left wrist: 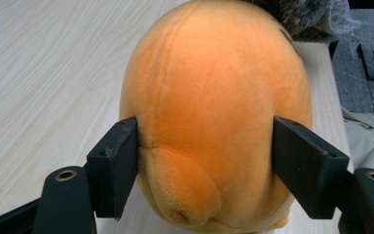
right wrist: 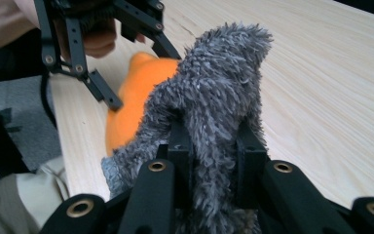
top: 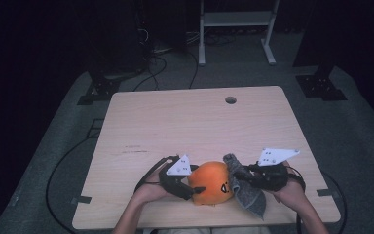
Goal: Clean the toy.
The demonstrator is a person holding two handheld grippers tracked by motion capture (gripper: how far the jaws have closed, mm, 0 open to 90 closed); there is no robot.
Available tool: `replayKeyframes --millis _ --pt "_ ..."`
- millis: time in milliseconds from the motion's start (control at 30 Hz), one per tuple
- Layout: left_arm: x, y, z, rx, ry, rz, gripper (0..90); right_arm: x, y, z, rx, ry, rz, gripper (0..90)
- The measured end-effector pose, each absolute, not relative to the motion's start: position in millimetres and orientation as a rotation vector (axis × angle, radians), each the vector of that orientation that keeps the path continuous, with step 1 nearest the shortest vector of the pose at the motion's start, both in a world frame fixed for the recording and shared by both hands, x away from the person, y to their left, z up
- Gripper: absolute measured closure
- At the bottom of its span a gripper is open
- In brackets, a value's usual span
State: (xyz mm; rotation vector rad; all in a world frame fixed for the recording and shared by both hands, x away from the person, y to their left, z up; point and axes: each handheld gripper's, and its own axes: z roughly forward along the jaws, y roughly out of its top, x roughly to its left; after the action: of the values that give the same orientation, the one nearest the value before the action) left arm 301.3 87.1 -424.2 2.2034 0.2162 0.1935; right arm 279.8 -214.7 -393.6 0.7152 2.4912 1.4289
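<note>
The left gripper clamps a round orange plush toy near the table's front edge; its view shows a seam and a small stub; the high view shows a black face mark; the right gripper pinches a fuzzy grey cloth touching the toy.

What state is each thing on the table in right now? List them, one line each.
Orange plush toy: resting on the table, clamped between the jaws of the left hand-held gripper.
Grey fuzzy cloth: pinched and bunched upward in the right hand-held gripper, lying against the toy.
Left hand-held gripper: closed on the toy's sides.
Right hand-held gripper: closed on the cloth.
Table: bare wood, hole near far edge.
</note>
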Motion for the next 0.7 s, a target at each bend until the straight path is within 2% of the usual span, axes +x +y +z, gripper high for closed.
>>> replayKeyframes --millis 67,133,233,300,333,367,467,500,600,700 --pt "301 87 -423 2.194 0.216 0.173 26.0 281 -212 -396 0.725 2.507 1.410 73.5" --pt "303 86 -422 2.176 0.236 0.146 20.8 284 -214 -402 0.752 2.520 1.376 73.4" --pt "311 81 -424 2.208 0.358 0.120 8.3 287 -221 -407 0.803 2.524 1.361 73.4" --pt "316 78 -428 2.209 0.407 0.069 6.7 288 -225 -409 0.818 2.526 1.368 73.4" --pt "316 77 -429 2.204 0.403 0.050 7.5 289 -225 -409 0.822 2.527 1.365 73.4" --pt "315 77 -429 2.193 0.369 0.051 15.2 290 -225 -409 0.826 2.525 1.361 73.4" --pt "304 72 -422 2.146 0.267 0.229 36.5 289 -226 -406 0.824 2.514 1.342 73.4" --pt "300 70 -419 2.126 0.221 0.304 39.2 287 -227 -402 0.821 2.503 1.347 73.4" --pt "291 62 -416 2.102 0.072 0.541 41.2 285 -228 -391 0.808 2.453 1.408 73.5" --pt "298 61 -424 2.142 0.109 0.450 32.5 288 -224 -392 0.820 2.446 1.365 73.5"
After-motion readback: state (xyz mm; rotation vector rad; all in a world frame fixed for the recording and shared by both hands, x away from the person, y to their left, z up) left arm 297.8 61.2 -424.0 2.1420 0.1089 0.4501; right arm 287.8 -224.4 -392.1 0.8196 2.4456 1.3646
